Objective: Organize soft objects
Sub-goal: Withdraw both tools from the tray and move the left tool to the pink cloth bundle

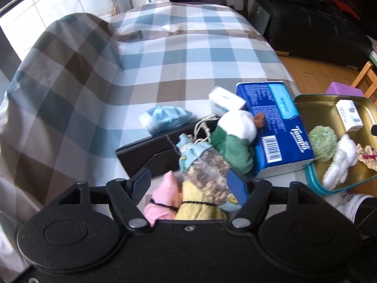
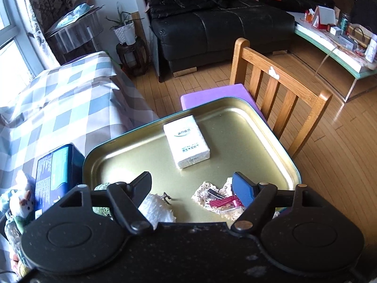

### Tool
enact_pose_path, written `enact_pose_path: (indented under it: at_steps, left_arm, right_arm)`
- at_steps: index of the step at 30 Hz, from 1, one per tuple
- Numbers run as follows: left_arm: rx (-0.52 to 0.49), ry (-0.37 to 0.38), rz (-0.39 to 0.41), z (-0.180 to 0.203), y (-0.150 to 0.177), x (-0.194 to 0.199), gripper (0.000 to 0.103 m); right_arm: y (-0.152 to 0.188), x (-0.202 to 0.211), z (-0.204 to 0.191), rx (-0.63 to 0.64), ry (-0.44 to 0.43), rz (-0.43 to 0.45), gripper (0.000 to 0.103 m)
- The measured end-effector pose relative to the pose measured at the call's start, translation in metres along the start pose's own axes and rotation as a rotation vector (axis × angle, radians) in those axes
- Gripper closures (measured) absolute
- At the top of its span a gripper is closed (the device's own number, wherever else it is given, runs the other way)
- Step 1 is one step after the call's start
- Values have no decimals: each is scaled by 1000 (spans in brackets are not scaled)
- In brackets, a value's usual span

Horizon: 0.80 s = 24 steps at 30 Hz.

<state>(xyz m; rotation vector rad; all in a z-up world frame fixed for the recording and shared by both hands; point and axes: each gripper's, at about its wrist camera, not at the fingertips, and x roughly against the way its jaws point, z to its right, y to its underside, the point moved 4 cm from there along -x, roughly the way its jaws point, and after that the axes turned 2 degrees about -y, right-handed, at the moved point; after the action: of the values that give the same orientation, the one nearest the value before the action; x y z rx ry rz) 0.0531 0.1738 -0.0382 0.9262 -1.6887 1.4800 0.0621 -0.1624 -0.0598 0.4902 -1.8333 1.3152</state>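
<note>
My left gripper point(image 1: 188, 188) hangs over a black box point(image 1: 150, 151) of soft things near me on the checked tabletop point(image 1: 165, 54), its fingers point(image 1: 141, 185) spread wide on either side of a clear sachet of dried petals point(image 1: 207, 174) — around it, not yet pressing as far as I can judge. Under the sachet lie a pink rolled cloth point(image 1: 162, 200) and a yellow one point(image 1: 200, 208), each banded so it stays rolled. A green-and-white plush point(image 1: 233, 136) leans against the blue Tempo tissue pack point(image 1: 275, 127) to the right, and a blue face mask point(image 1: 162, 119) lies loose just beyond the box.

My right gripper point(image 2: 192, 187) hovers over the near edge of the gold tin tray point(image 2: 235, 127), fingers apart and holding nothing. The tray seems to be the collecting place: a white tissue packet point(image 2: 187, 145) rests in its middle, a white fluffy piece point(image 2: 156, 208) and a crocheted doily point(image 2: 219, 202) with something red on it lie just below my fingers, and a green knitted scrubber point(image 1: 322, 142) sits at the left end. I judge the sachet is next to go.
</note>
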Motion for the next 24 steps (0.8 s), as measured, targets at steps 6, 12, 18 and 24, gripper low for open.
enact_pose_path:
  at_steps: [6,12,18,24]
  left_arm:
    - [70,-48,-41,-36,21,-10,36]
    - [135,-50,-95,-49,31,-34,36]
    - [147,-30,-128,-47,39,-51,36]
    - [157,-25,-152,-48,39,-69,36]
  right_arm:
    - [6,6,-14,63,-13,26,27]
    - [13,8,-22,90,-27,32,27]
    - [24,10,-31,118,-44,32,27]
    - [38,16,-42,159,-65,41,27]
